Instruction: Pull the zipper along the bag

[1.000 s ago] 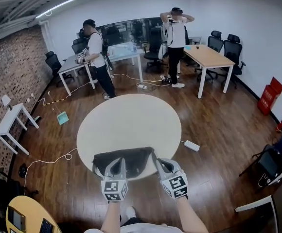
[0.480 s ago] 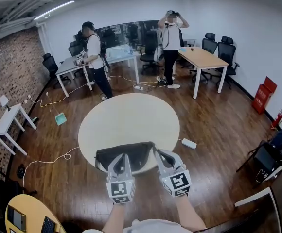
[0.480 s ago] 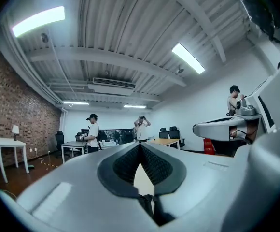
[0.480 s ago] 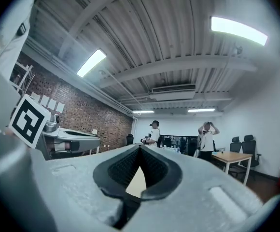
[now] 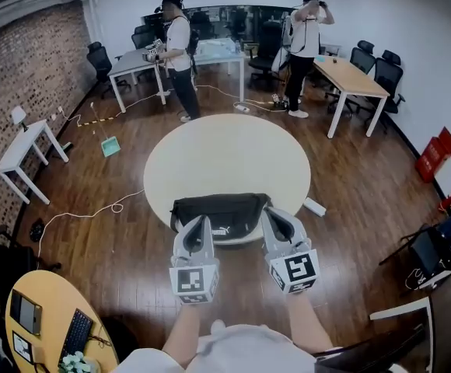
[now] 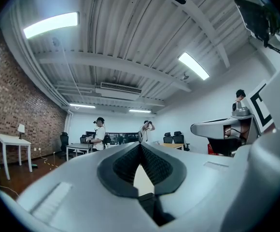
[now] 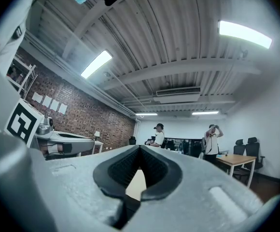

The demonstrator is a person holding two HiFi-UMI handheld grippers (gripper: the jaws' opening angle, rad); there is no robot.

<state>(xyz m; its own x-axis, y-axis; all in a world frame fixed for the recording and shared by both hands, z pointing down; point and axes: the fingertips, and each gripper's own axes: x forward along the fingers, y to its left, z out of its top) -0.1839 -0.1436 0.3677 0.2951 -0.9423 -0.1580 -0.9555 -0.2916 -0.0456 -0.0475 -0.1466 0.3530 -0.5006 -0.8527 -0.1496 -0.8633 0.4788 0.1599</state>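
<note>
Black fabric bag [image 5: 224, 208] lies at the 6 o'clock edge of the round cream worktop [image 5: 225, 150], with the left tongs [image 5: 198, 224] at its 7 o'clock and the right tongs [image 5: 273, 216] at its 3 o'clock end, both clenched on nothing.
</note>
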